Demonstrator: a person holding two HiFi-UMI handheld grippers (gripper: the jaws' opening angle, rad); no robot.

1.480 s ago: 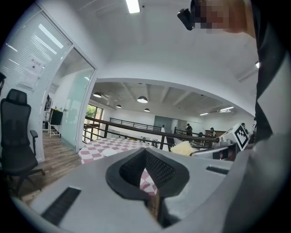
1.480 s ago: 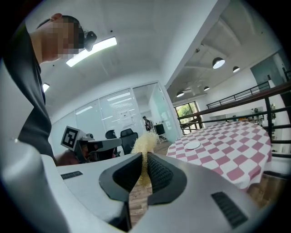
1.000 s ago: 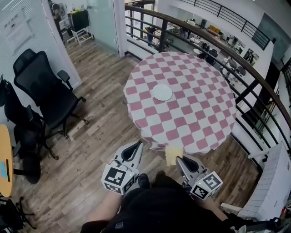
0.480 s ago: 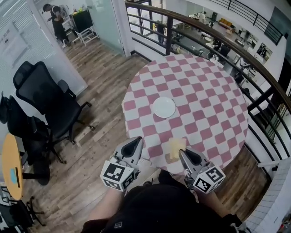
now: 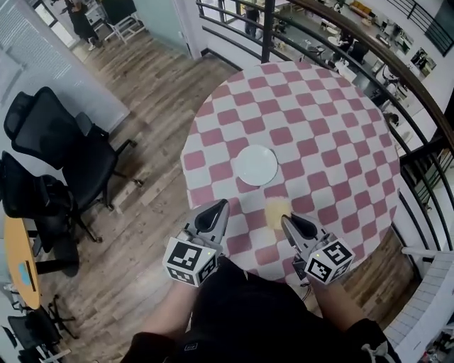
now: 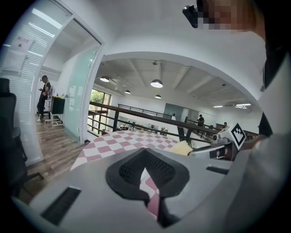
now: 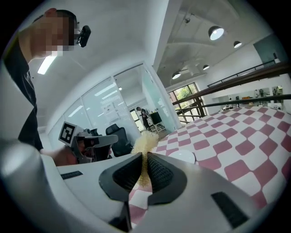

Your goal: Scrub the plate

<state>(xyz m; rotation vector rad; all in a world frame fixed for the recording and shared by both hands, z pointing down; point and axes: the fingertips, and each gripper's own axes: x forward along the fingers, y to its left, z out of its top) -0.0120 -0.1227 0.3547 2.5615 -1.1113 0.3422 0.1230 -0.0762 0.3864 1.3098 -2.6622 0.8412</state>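
A white plate (image 5: 256, 164) lies empty near the middle of a round table with a pink-and-white checked cloth (image 5: 333, 135). My right gripper (image 5: 286, 220) hovers over the table's near edge, shut on a yellow sponge (image 5: 277, 211) that sticks out past its tips. In the right gripper view the sponge (image 7: 144, 142) stands pinched between the jaws (image 7: 144, 157), with the plate (image 7: 181, 157) just beyond. My left gripper (image 5: 220, 205) is beside it to the left, shut and empty. In the left gripper view its closed tips (image 6: 146, 153) point across the cloth.
Black office chairs (image 5: 57, 142) stand on the wooden floor left of the table. A dark railing (image 5: 397, 78) curves round the table's far and right sides. An orange tabletop (image 5: 18, 262) shows at the left edge. A person (image 5: 76, 18) stands far off.
The table and plate have come closer in the head view. Both grippers, earlier over the floor short of the table, now reach over its near edge. The sponge stays pinched.
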